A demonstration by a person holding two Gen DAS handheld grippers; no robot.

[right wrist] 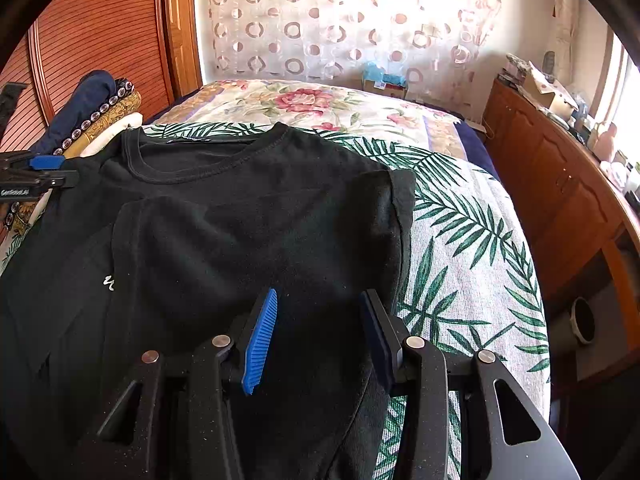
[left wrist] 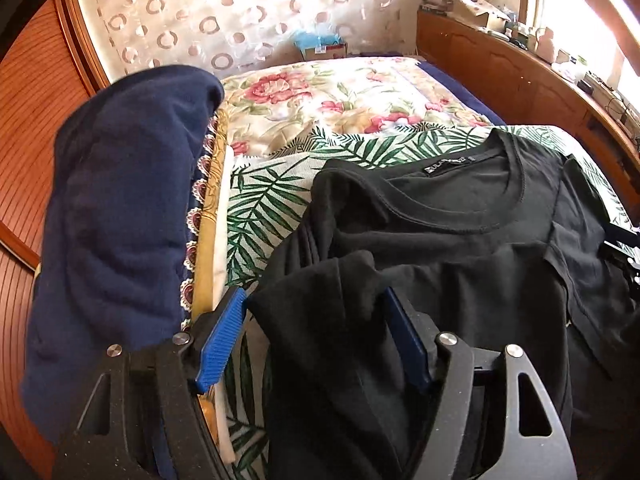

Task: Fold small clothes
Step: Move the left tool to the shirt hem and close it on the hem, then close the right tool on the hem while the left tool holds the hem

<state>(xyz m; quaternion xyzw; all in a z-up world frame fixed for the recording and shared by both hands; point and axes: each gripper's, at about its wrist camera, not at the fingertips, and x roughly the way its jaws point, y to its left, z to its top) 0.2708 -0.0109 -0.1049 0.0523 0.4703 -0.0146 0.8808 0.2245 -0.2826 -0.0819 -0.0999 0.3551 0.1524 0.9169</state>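
A black T-shirt lies on the leaf-print bed cover, collar away from me, both sides folded inward. It also shows in the right wrist view. My left gripper is open, its blue pads astride a raised fold at the shirt's left edge. My right gripper is open over the shirt's lower right part, with cloth between the pads. The left gripper shows at the far left of the right wrist view.
A stack of folded clothes, dark blue on top, stands left of the shirt. A floral quilt lies beyond. A wooden cabinet with clutter runs along the right side. A wooden door is at the left.
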